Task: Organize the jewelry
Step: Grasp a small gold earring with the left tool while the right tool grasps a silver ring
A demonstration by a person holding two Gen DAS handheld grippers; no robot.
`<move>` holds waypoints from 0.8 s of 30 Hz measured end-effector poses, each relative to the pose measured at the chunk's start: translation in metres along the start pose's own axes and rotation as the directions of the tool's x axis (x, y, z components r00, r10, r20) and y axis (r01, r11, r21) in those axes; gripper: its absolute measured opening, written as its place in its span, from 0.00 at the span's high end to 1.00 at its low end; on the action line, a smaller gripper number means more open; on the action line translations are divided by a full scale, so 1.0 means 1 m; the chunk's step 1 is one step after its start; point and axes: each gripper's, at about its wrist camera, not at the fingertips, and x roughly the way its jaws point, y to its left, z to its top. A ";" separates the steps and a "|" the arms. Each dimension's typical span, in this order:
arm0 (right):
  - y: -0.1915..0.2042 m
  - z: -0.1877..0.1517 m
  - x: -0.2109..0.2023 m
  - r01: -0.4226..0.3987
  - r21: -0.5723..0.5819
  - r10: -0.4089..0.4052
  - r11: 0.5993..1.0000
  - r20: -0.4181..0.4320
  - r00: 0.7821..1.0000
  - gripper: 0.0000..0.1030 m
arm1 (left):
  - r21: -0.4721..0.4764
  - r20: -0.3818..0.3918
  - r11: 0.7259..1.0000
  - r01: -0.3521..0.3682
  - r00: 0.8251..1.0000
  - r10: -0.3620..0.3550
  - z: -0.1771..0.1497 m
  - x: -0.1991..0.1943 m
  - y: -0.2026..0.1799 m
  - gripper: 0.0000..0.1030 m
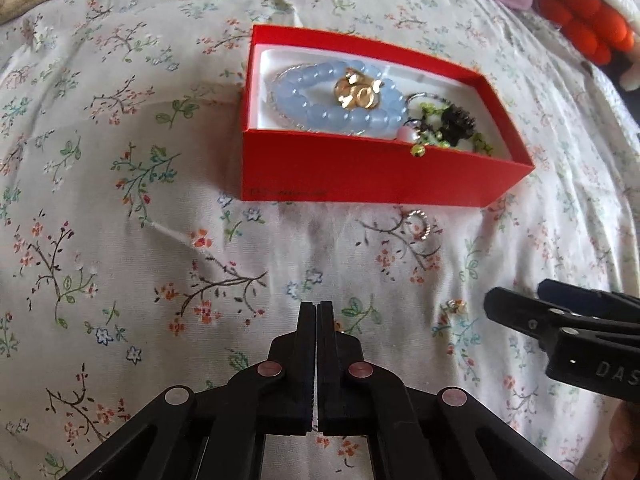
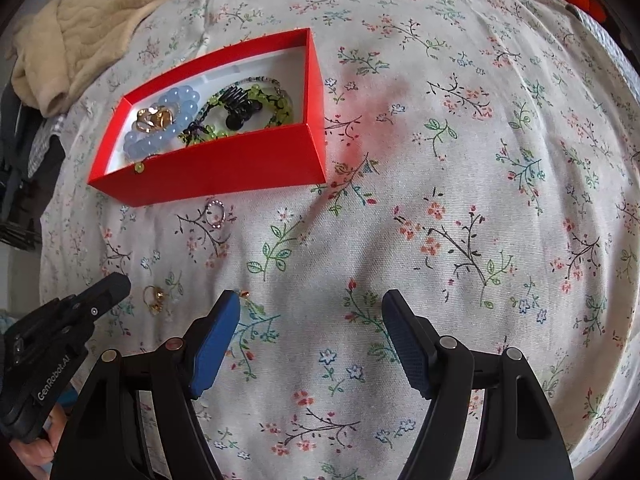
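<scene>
A red box (image 1: 360, 176) (image 2: 224, 168) lies on the floral bedsheet. It holds a pale blue bead bracelet (image 1: 320, 96) (image 2: 176, 120), gold pieces (image 1: 356, 90) (image 2: 154, 119), and green and black beads (image 1: 452, 124) (image 2: 244, 108). A silver ring (image 1: 418, 226) (image 2: 215, 213) lies on the sheet just in front of the box. A small gold earring (image 1: 454, 307) (image 2: 154, 298) lies nearer, between the grippers. My left gripper (image 1: 317, 308) (image 2: 116, 284) is shut and empty. My right gripper (image 2: 312, 304) (image 1: 516, 300) is open and empty, right of the earring.
A beige quilted cloth (image 2: 80, 28) lies at the far left of the bed. Orange and purple things (image 1: 580, 20) sit at the far right. The floral sheet (image 2: 460, 200) stretches wide to the right of the box.
</scene>
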 end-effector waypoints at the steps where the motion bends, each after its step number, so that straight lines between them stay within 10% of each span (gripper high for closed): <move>1: 0.000 0.001 0.000 -0.004 0.003 0.004 1.000 -0.001 1.000 0.26 | 0.003 -0.005 1.000 0.014 1.000 -0.014 0.000 0.000 0.000 1.00; 24: -0.001 0.005 -0.001 -0.025 -0.001 0.025 1.000 0.002 1.000 0.26 | -0.008 -0.023 1.000 -0.027 0.999 0.027 0.003 0.012 -0.003 0.92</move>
